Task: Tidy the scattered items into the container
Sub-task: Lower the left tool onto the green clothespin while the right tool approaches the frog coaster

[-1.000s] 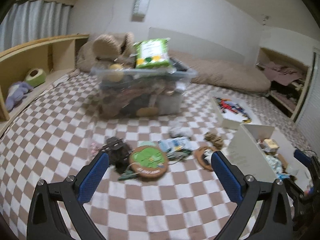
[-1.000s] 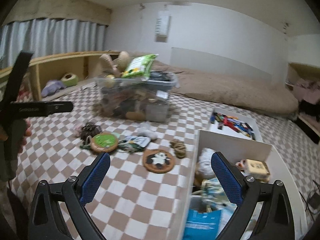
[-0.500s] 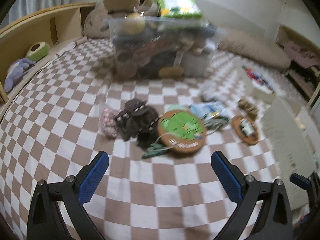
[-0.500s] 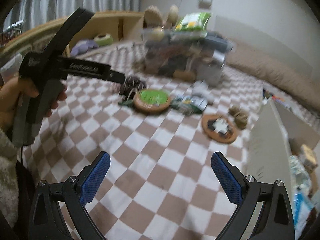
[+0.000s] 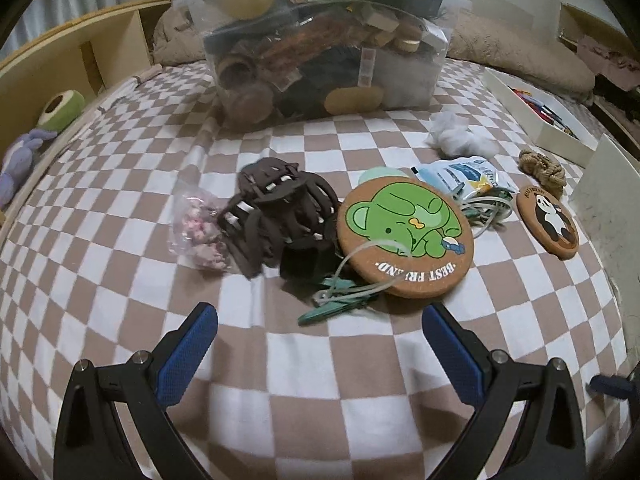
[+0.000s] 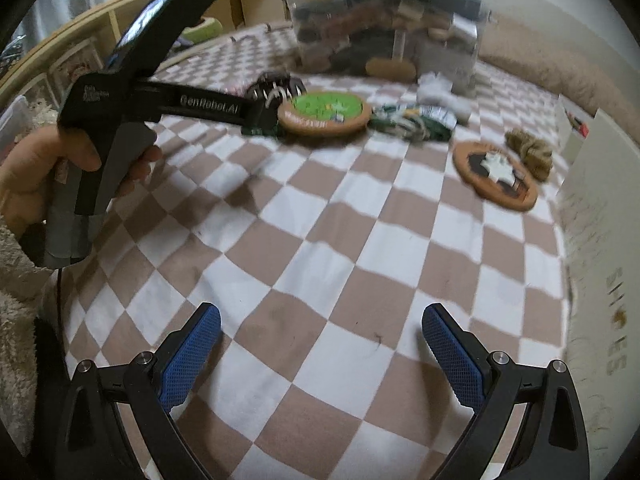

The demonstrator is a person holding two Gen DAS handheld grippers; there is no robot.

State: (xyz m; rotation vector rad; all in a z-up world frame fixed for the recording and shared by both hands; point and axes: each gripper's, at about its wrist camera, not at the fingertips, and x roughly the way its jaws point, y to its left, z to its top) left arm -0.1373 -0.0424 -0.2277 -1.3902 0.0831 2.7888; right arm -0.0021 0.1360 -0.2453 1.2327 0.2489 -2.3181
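Lying flat, green clip [image 5: 334,308] pointing left-right

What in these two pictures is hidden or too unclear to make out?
- Right wrist view: the left gripper tips are lost against the dark clutter; open or shut is unclear there.
- Right wrist view: motion blur smears the green coaster and panda coaster.
- Left wrist view: the clear bin top is cut off by the upper edge.
- Left wrist view: the dark pile hides whatever lies under it.
- Both views: the white box interior faces away.
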